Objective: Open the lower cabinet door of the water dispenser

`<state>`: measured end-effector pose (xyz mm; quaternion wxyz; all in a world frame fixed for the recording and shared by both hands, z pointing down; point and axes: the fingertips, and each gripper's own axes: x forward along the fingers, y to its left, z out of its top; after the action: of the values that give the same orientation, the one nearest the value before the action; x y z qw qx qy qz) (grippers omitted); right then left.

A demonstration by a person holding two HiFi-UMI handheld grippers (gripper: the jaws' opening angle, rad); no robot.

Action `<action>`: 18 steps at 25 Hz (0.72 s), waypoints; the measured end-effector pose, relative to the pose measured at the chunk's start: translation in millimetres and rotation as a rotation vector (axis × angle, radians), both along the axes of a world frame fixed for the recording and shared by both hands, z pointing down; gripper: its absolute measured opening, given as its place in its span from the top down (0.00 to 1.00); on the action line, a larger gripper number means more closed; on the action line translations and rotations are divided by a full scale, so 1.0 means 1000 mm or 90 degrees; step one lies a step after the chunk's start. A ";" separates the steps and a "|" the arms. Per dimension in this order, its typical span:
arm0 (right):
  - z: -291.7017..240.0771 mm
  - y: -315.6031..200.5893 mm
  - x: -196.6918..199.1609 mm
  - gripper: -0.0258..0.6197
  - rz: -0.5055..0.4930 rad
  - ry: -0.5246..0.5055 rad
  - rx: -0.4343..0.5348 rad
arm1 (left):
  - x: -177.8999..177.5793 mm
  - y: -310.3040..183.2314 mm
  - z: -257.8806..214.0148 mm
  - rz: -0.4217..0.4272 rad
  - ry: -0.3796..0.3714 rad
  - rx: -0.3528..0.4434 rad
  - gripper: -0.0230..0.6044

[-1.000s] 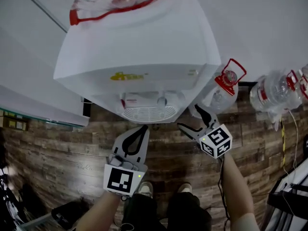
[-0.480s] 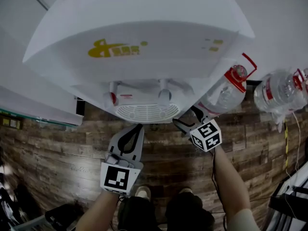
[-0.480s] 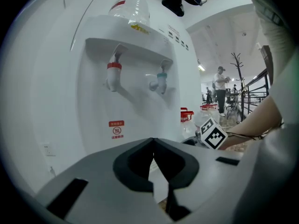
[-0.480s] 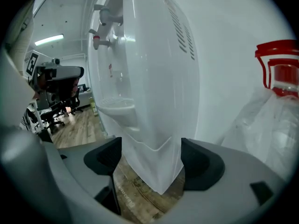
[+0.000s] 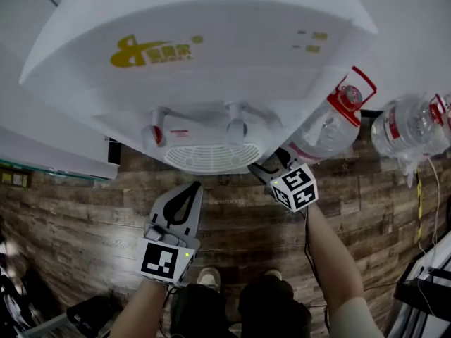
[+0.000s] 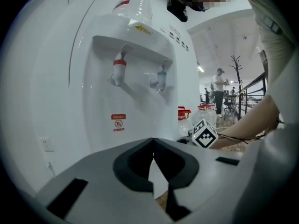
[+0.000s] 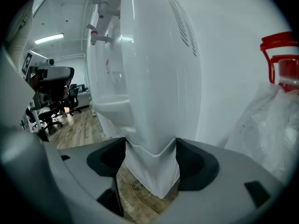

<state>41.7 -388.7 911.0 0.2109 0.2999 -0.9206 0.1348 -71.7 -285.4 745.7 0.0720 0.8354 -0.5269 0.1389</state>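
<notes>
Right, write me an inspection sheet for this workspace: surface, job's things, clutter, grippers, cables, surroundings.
Surface: wood-plank floor.
Job's things: white water dispenser, upright, two taps; its lower door cannot be made out.
Clutter: two big water bottles with red handles, right of the dispenser.
Grippers: left hand-held gripper shut, empty; right hand-held gripper open, jaws closing, the dispenser's edge between them.
Cables: thin cable on the floor at right.
Surroundings: white wall; office chairs further off.

The wood-plank floor (image 5: 84,210) bears the white water dispenser (image 5: 197,55) and, beside it, two red-capped water jugs (image 5: 325,131).
</notes>
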 end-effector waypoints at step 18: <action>0.007 0.086 0.010 0.61 -0.072 0.250 -0.096 | -0.046 0.056 -0.013 -0.063 0.013 -0.089 0.95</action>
<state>51.3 -302.4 918.1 0.4155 0.2513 -0.8644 0.1303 -118.1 -229.1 732.8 0.1425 0.8026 -0.5559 0.1628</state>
